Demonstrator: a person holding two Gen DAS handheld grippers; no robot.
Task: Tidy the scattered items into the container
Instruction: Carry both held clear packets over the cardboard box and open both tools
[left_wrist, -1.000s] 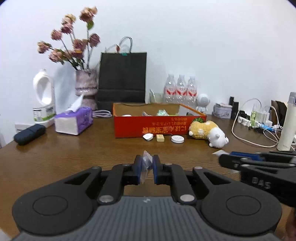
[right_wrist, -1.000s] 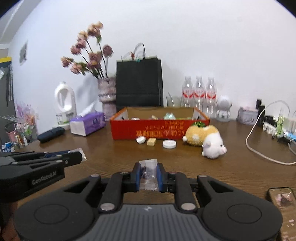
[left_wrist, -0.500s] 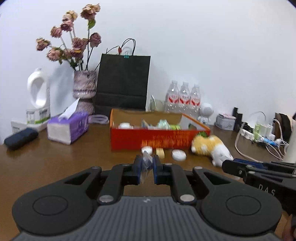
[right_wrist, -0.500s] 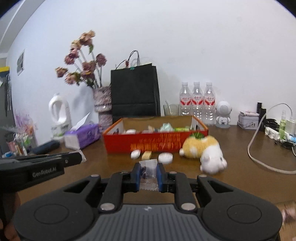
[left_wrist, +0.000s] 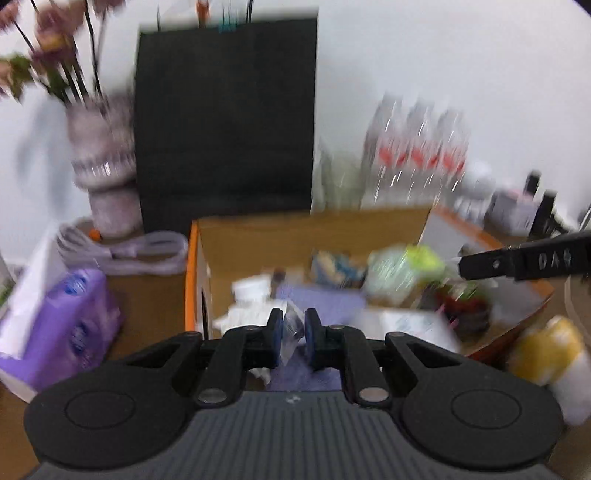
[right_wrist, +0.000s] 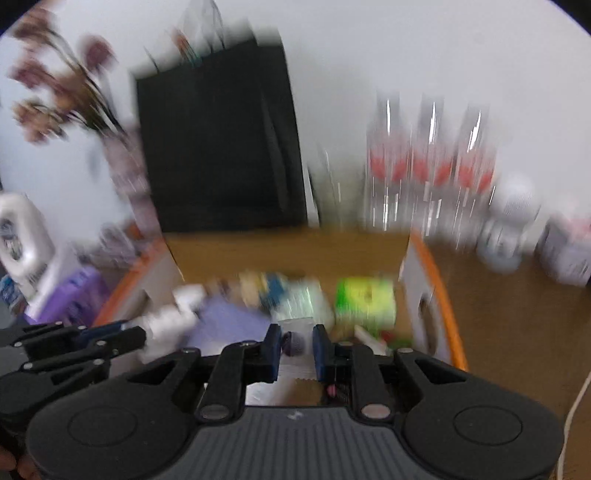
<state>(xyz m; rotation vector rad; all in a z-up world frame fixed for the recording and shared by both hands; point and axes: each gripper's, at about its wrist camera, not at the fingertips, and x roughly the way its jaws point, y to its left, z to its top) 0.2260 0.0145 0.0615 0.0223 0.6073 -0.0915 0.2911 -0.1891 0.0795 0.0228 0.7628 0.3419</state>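
1. Both grippers have moved from low over the table to above the box (left_wrist: 192, 280), so the two releases look close.
2. The left gripper (left_wrist: 293, 330), at lower centre, is pinching a clear wrapper (left_wrist: 291, 326), fingers nearly closed.
3. The right gripper (right_wrist: 297, 341) is clamping a wrapped sweet (right_wrist: 293, 343), its fingers slightly wider apart.
4. The box, mid-frame, is holding blurred items: a green packet (right_wrist: 365, 299), white pieces, purple paper.
5. A yellow plush (left_wrist: 546, 354) is lying outside it, lower right.
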